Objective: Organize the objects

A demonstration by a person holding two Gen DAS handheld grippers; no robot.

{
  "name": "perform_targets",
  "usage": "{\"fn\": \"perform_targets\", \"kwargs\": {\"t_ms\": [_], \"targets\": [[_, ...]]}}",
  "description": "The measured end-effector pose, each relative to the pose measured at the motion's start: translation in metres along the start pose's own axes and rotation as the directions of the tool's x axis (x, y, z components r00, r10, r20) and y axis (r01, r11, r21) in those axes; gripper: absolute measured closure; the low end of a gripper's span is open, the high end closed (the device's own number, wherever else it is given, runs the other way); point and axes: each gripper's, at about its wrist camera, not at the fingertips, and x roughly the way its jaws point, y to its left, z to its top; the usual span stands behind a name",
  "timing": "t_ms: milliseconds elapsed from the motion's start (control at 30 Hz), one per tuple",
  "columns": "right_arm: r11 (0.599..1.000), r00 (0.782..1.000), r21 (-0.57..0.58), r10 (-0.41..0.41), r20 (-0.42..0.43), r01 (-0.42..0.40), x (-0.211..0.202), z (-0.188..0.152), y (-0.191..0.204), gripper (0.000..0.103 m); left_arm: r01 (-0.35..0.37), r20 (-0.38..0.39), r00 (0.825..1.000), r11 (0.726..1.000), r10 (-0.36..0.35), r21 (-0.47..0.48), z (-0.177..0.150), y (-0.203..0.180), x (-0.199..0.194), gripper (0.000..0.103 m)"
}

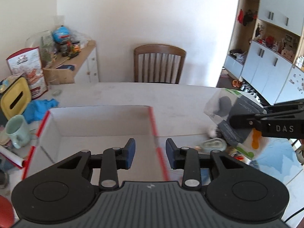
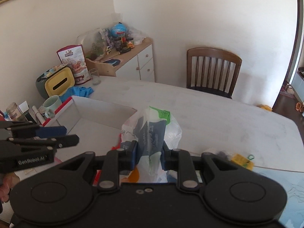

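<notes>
Presently catalogued: right gripper, fingers clamped on a clear plastic bag of packaged goods (grey-blue pack and green-edged pack visible inside), the bag held up above the white table, just right of the box. Left gripper, blue pads parted with nothing between them, held over the right wall of the box. Open cardboard box, white inside with red edging, is set on the table, its interior seen bare. Beside its left wall are listed a pale green mug, a blue cloth and a yellow-lidded container; behind these a red-and-white pouch. At the table's far side a wooden chair is placed against the wall; a white side cabinet carries jars and clutter
</notes>
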Motion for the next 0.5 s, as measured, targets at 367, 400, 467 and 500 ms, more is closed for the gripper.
{"fn": "perform_targets", "kwargs": {"t_ms": [367,400,467,500], "targets": [[0.989,0.993,0.087,-0.120,-0.002,0.119,-0.007,-0.005,-0.027,0.081,0.149,-0.094,0.986,0.980,-0.138,0.129,-0.029,-0.016,0.019,0.067],[0.987,0.992,0.095,-0.127,-0.005,0.127,-0.008,-0.007,-0.031,0.081,0.160,-0.099,0.984,0.977,-0.147,0.139,-0.032,-0.024,0.020,0.064],[0.984,0.990,0.109,-0.138,-0.010,0.138,-0.011,-0.013,-0.038,0.081,0.181,-0.101,0.981,0.970,-0.166,0.162,-0.038,-0.039,0.022,0.054],[0.983,0.990,0.115,-0.141,-0.013,0.142,-0.014,-0.017,-0.042,0.081,0.188,-0.100,0.980,0.968,-0.173,0.167,-0.041,-0.046,0.022,0.043]]}}
